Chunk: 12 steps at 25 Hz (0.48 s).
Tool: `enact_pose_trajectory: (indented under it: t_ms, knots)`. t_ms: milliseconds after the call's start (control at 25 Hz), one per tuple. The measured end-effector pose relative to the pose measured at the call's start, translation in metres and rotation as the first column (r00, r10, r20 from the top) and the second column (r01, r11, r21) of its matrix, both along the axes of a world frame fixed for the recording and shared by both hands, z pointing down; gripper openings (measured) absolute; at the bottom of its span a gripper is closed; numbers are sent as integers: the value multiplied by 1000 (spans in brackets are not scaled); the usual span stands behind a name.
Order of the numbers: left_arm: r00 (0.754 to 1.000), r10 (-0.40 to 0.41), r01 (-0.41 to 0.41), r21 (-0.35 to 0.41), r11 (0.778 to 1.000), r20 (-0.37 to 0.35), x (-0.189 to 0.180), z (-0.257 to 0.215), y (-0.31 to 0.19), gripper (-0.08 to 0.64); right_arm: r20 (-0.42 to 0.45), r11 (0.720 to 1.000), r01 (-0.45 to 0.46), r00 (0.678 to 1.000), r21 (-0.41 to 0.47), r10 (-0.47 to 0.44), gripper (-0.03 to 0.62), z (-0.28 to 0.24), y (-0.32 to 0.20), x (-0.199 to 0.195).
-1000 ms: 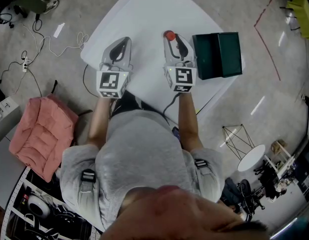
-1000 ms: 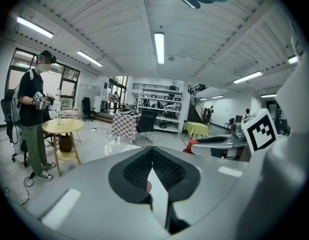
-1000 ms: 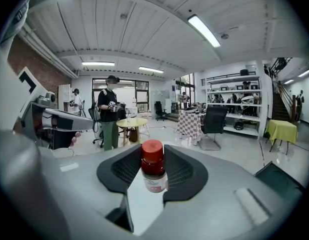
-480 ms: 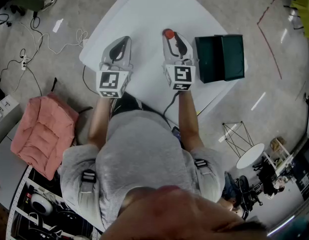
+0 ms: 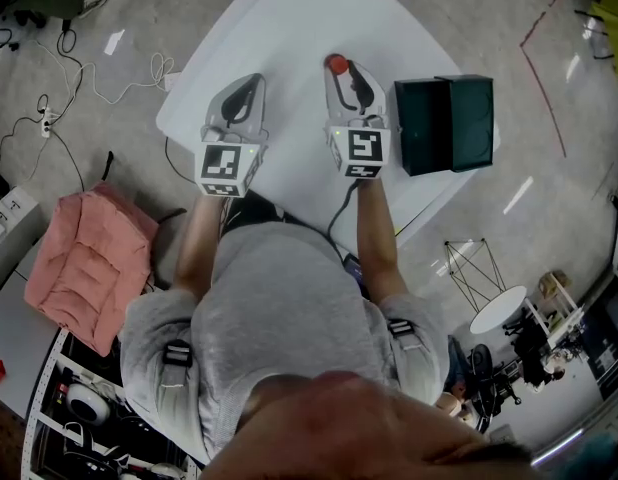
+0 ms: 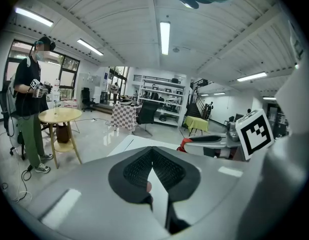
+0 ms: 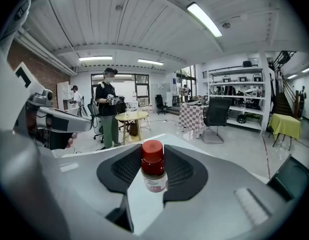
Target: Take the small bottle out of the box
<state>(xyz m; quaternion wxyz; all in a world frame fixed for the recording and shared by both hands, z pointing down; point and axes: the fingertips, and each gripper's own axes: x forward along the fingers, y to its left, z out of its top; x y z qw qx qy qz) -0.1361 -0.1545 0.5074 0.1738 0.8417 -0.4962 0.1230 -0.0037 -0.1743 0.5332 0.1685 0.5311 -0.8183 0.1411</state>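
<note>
Your forearms [image 5: 194,240] stretch forward, side by side. Your left gripper [image 5: 252,79] has its jaws closed together with nothing between them. Your right gripper [image 5: 341,68] clamps the bottle [image 7: 153,171], which stands upright.

Nothing readable right now: the small bottle [image 7: 153,173] clamped in the right gripper [image 7: 153,159] wears a pale label [image 7: 155,183] with a reddish mark, print too small to make out; the marker cube [image 5: 359,154] behind the jaws shows only black-and-white squares

Our head cam stares steeply down at the white table [image 5: 289,28]. Cams on the left gripper [image 5: 247,83] and right gripper [image 5: 341,70] sit just behind their jaws, facing out across that same table.
</note>
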Motion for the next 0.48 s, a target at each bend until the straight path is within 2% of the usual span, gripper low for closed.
enact_pose_trajectory:
  t_ms: [480]
  knots:
    - [1000,27,-26,-49,998,4,10,29,-22,12,4,999,-12,1000,-50,12,137,37,-24,6]
